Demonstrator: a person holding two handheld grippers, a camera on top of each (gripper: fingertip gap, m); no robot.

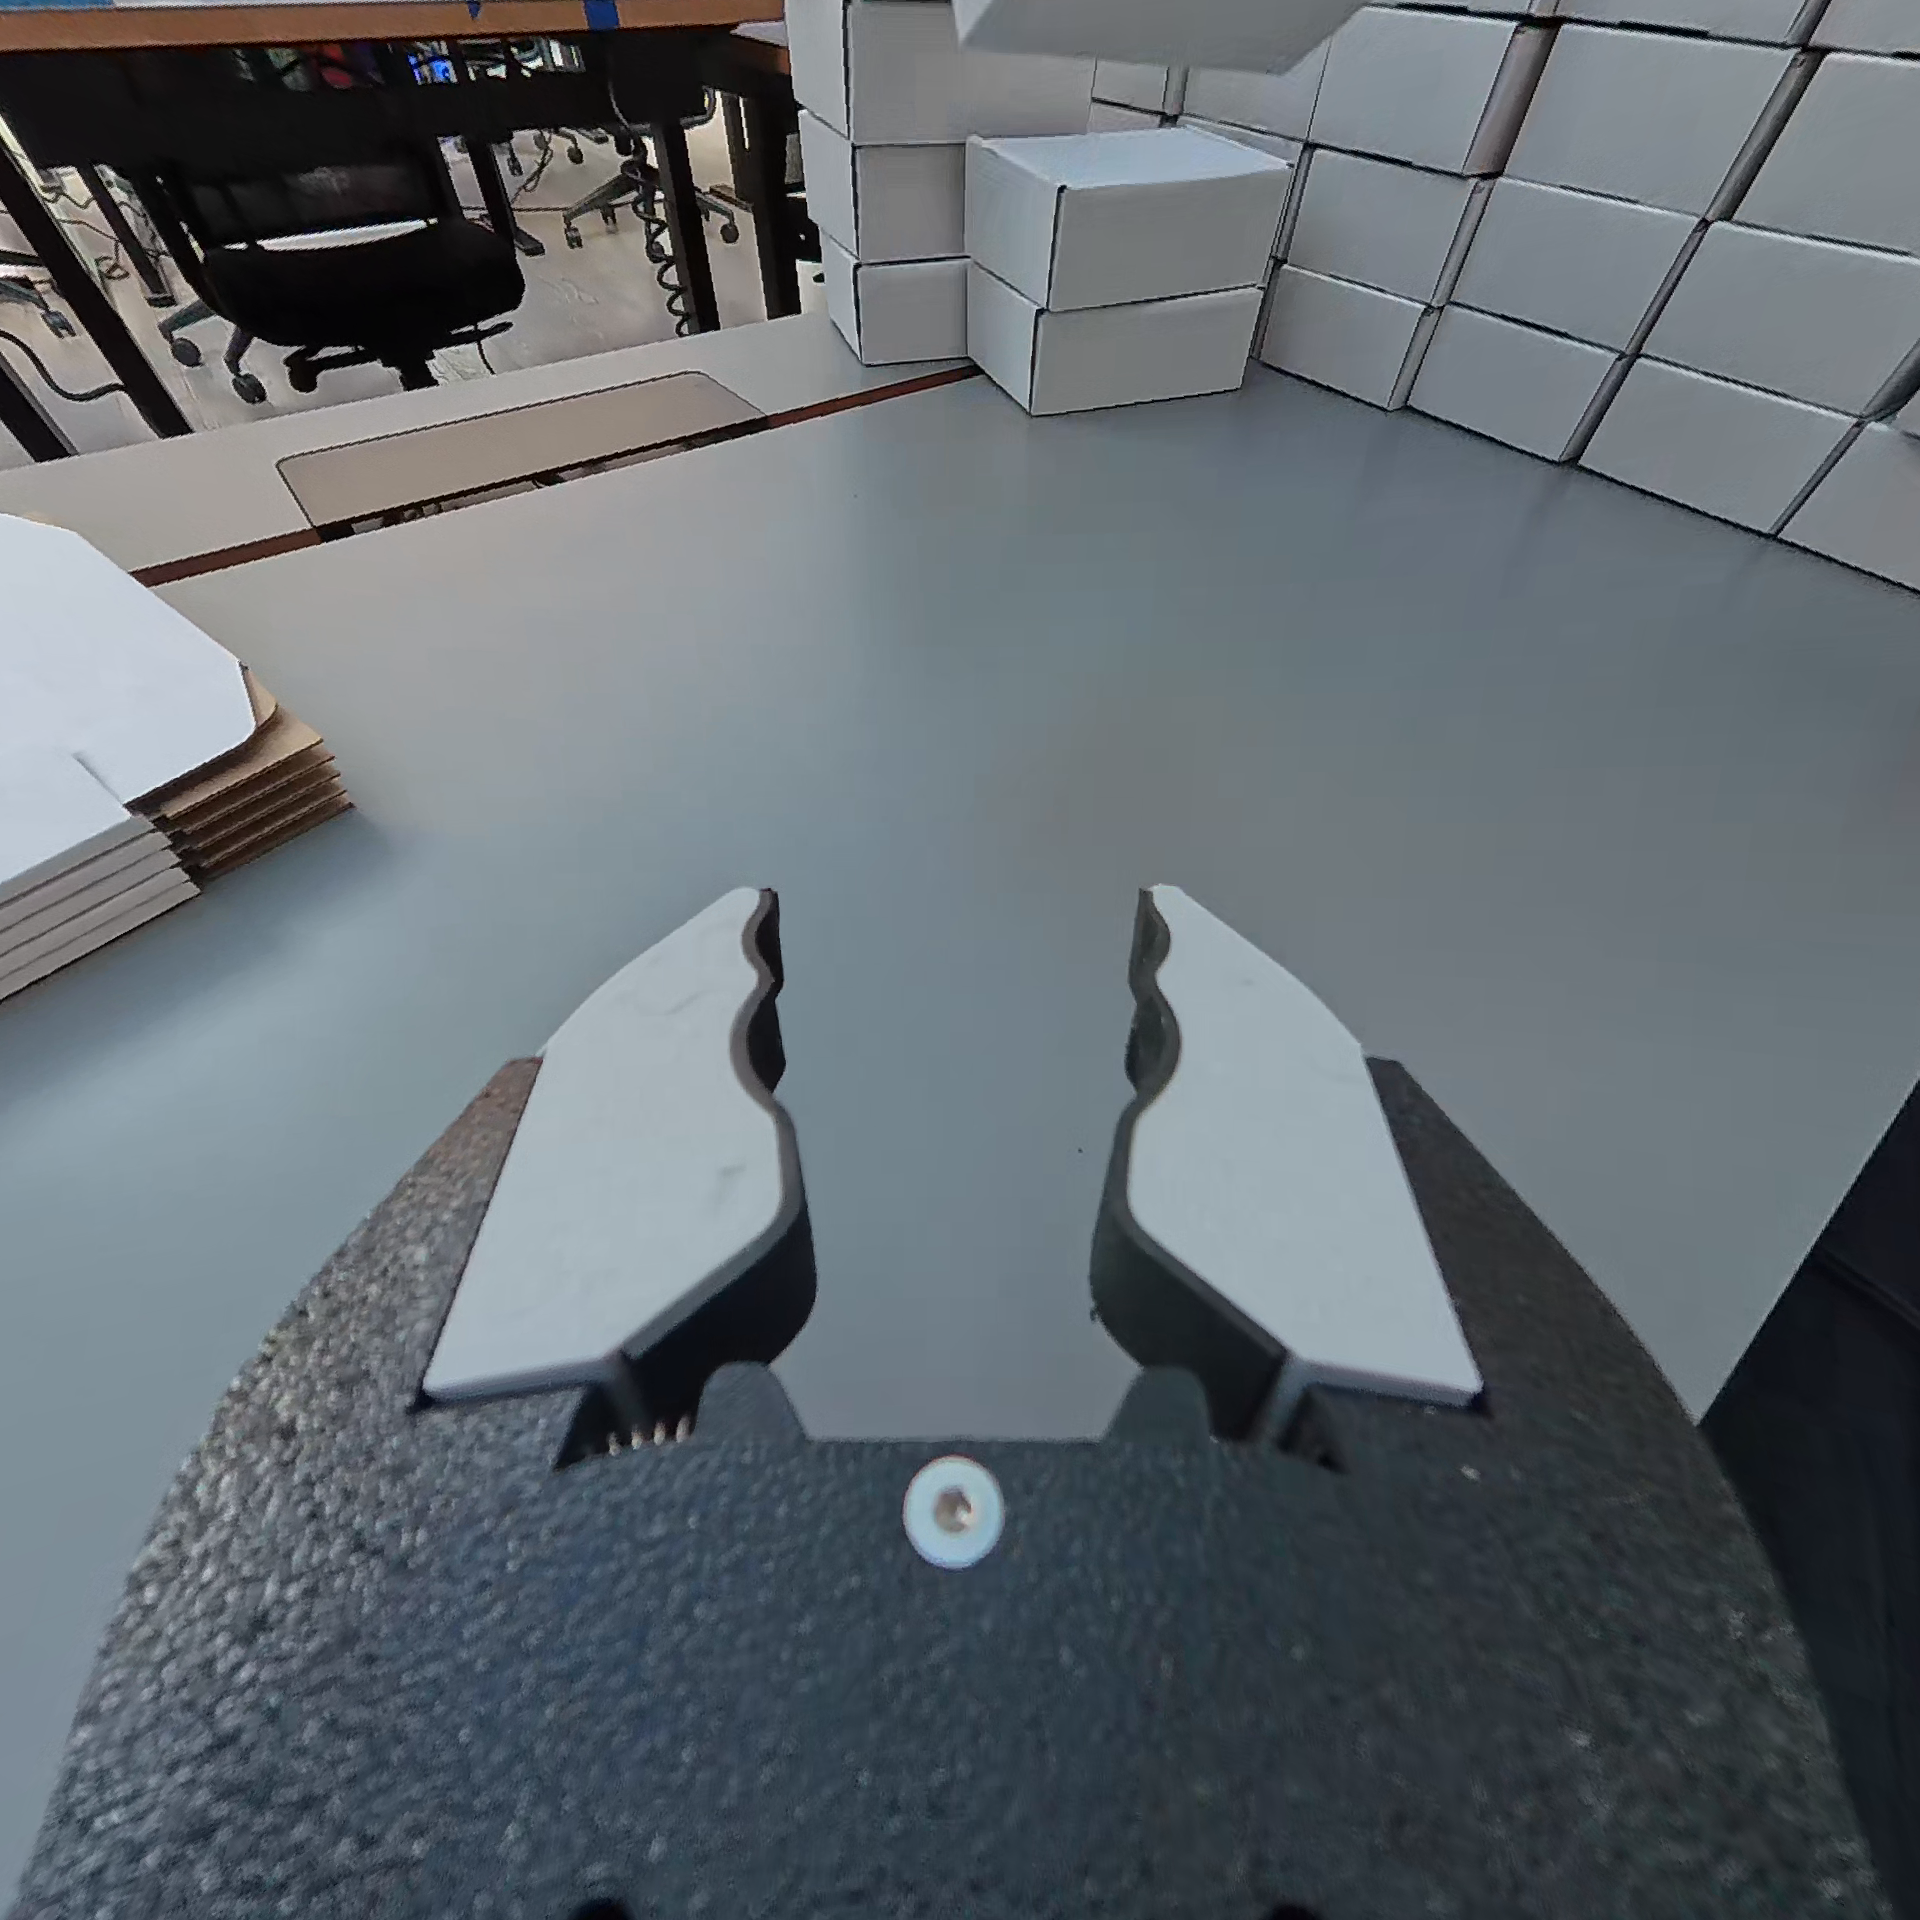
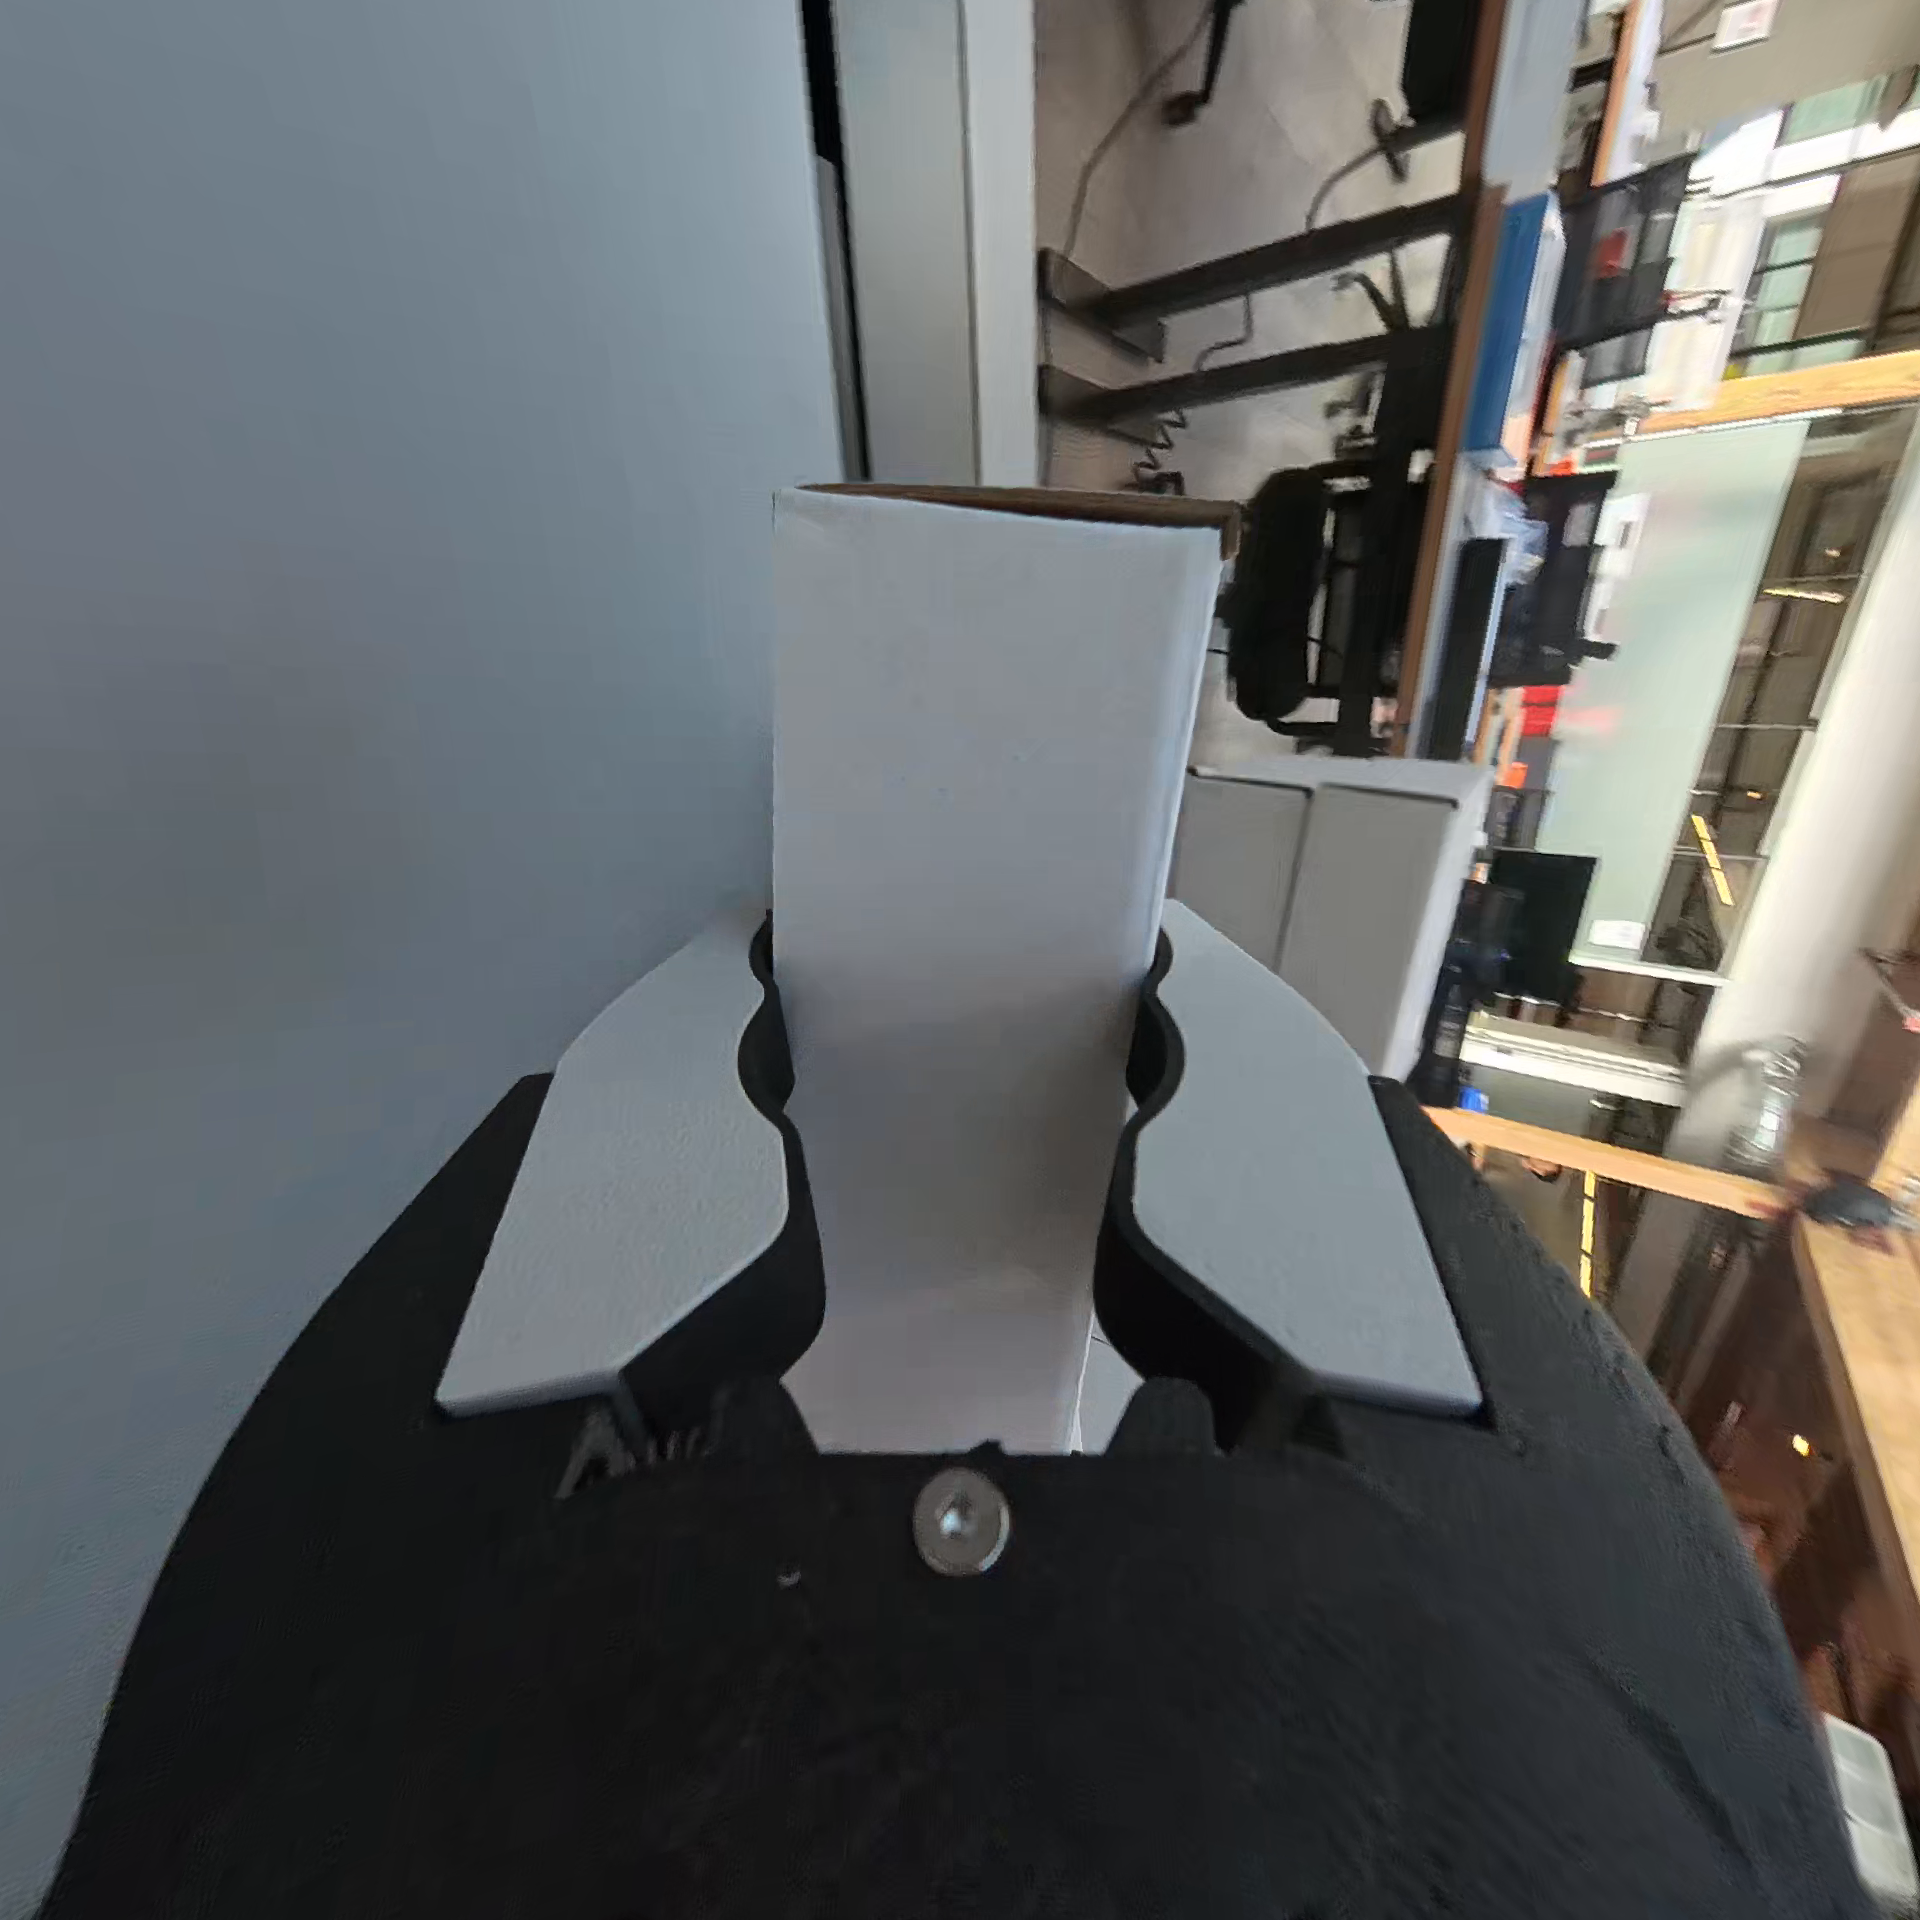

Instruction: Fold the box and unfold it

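Our left gripper (image 1: 956, 904) hung over the bare grey surface (image 1: 1039, 644), its fingers (image 1: 644, 1122) spread wide with nothing between them. A stack of flat box blanks (image 1: 125, 790) lay at the near left, and folded white boxes (image 1: 1122, 260) were piled along the far right. Our right gripper (image 2: 961, 935) was rolled onto its side, and its fingers (image 2: 634, 1164) pressed against both sides of the white box (image 2: 987, 748), which stuck out beyond the fingertips, off the surface.

No text, label, brand or number was legible anywhere; the distant signs (image 2: 1745, 26) at upper right were too blurred.
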